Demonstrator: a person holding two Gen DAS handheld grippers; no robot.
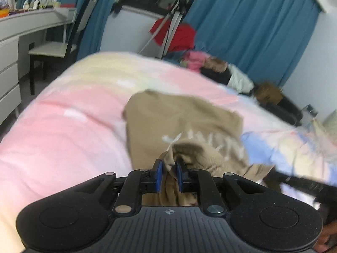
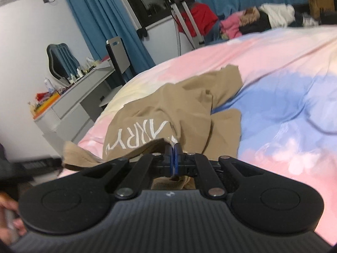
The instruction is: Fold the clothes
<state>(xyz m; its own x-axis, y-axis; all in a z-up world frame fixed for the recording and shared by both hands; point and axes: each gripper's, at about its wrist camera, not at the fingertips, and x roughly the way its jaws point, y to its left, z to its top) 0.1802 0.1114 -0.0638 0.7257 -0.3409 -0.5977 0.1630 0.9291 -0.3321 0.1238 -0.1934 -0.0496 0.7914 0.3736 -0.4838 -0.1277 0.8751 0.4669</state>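
Note:
A tan shirt (image 1: 185,113) with white lettering lies crumpled on the pink and blue bedcover (image 1: 63,126). In the left wrist view my left gripper (image 1: 169,165) is shut on a bunched fold of the shirt's near edge, with cloth pinched between the blue pads (image 1: 159,169). In the right wrist view the tan shirt (image 2: 168,107) spreads ahead of my right gripper (image 2: 174,150). Its pads are pressed together on a thin edge of the fabric. The lettered part hangs taut between the two grips.
A white desk with drawers (image 1: 12,48) and a chair (image 1: 52,49) stand left of the bed. A tripod (image 1: 172,21) and a pile of clothes (image 1: 202,63) lie at the far side before blue curtains (image 1: 252,27). A hand (image 2: 8,208) shows at the lower left.

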